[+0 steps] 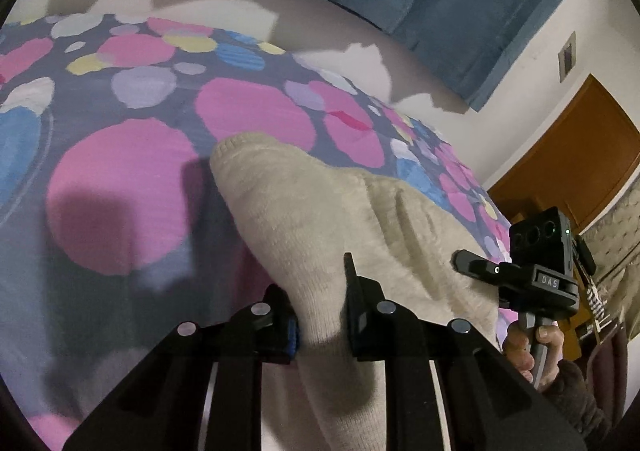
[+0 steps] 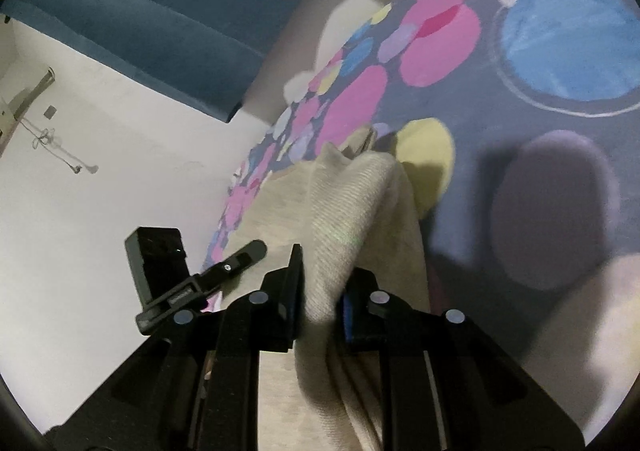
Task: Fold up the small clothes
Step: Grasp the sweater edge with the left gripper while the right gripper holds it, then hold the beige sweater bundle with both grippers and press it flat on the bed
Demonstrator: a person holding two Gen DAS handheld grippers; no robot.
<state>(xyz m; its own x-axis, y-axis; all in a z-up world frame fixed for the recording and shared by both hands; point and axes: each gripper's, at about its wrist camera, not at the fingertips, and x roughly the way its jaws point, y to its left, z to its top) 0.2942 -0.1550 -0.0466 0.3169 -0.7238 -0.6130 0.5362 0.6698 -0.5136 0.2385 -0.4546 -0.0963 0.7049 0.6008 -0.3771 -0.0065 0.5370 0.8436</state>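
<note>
Here, left to right. Left claw point(image 1: 320, 315) clamped on a bunched edge of the beige knit point(image 1: 320, 219), cloth squeezed between the two pads and trailing down past the camera. Knit lifted off the bed point(image 1: 120, 191), its far rounded edge draped over the dotted cover, one deep fold running across the middle. Further right in the left view, right claw seen from the side, held by a hand point(image 1: 528, 347), at the knit's other edge. Behind it, a wooden door point(image 1: 580, 155) and blue curtain point(image 1: 440, 3).

From the right view: left claw's body at the left edge against the white wall, then right claw point(image 2: 320, 299) pinched on its own gathered ridge of knit point(image 2: 352, 203), fabric rising in a peak beyond the fingers, bed cover to the right.

Judged state: garment gripped at two edges and raised, fold not yet laid.

Risks from here:
- Slipping out of either grip, since each holds a thick bunch rather than a flat hem; a loose layer could slide free under the garment's own weight.
- Crooked fold, if the two grips sit on unmatched points; not possible to tell from these views which corners are held.
- Middle crease carried into the fold, unless the cloth gets pulled taut between the claws first.
- Far edge dragging on the cover and rolling under, if carried over too low.
</note>
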